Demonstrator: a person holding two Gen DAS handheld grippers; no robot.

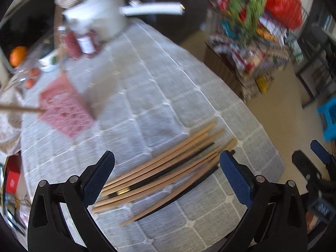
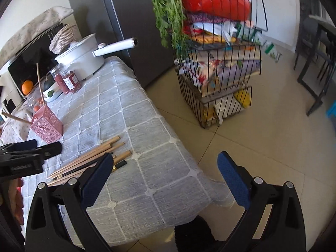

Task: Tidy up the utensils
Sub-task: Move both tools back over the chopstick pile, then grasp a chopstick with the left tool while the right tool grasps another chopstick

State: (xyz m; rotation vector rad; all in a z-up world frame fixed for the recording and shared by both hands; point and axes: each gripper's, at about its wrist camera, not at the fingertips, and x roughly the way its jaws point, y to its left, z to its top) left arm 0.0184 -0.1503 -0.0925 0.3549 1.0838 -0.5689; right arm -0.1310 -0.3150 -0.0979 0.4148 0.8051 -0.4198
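Several wooden and black chopsticks (image 1: 163, 168) lie in a loose bundle on the grey checked tablecloth (image 1: 147, 84). My left gripper (image 1: 167, 161) is open and hovers just over the bundle, one finger on each side. A pink perforated utensil holder (image 1: 65, 111) stands further back left with two chopsticks sticking out of it. In the right wrist view the bundle (image 2: 90, 159) lies left of my open, empty right gripper (image 2: 164, 163), which hangs over the table's near corner. The holder (image 2: 47, 126) shows behind the left gripper (image 2: 31, 147).
A white pot with a long handle (image 2: 82, 56), red jars (image 2: 69, 80), a bowl (image 2: 51, 93) and an orange (image 2: 27, 87) crowd the table's far end. A wire basket rack (image 2: 220, 69) full of packets stands on the tiled floor to the right.
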